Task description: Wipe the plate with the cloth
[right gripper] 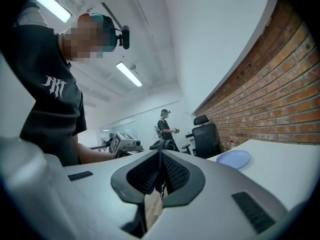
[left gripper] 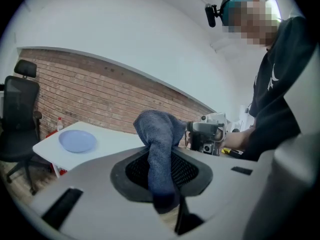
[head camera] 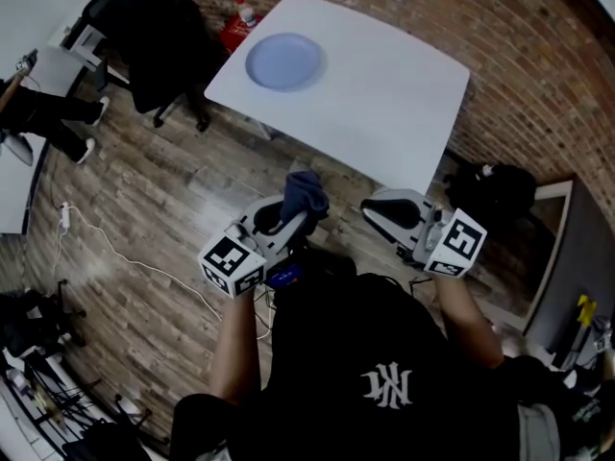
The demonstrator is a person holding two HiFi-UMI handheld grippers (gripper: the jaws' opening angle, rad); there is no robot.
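Note:
A round pale blue plate (head camera: 283, 61) lies near the far left corner of the white table (head camera: 384, 104), and it also shows in the left gripper view as the plate (left gripper: 77, 140). My left gripper (head camera: 296, 214) is shut on a dark blue cloth (head camera: 306, 192), which sticks up bunched from between its jaws, seen close as the cloth (left gripper: 161, 149). My right gripper (head camera: 373, 207) is shut with nothing in it; its jaws meet in the right gripper view (right gripper: 161, 159). Both grippers hang over the wooden floor, short of the table's near edge.
A black office chair (head camera: 154, 36) stands left of the table. A red object with a bottle (head camera: 237, 22) sits behind the far left corner. A black bag (head camera: 490, 190) lies by the brick wall at right. A white cable (head camera: 125, 257) runs across the floor.

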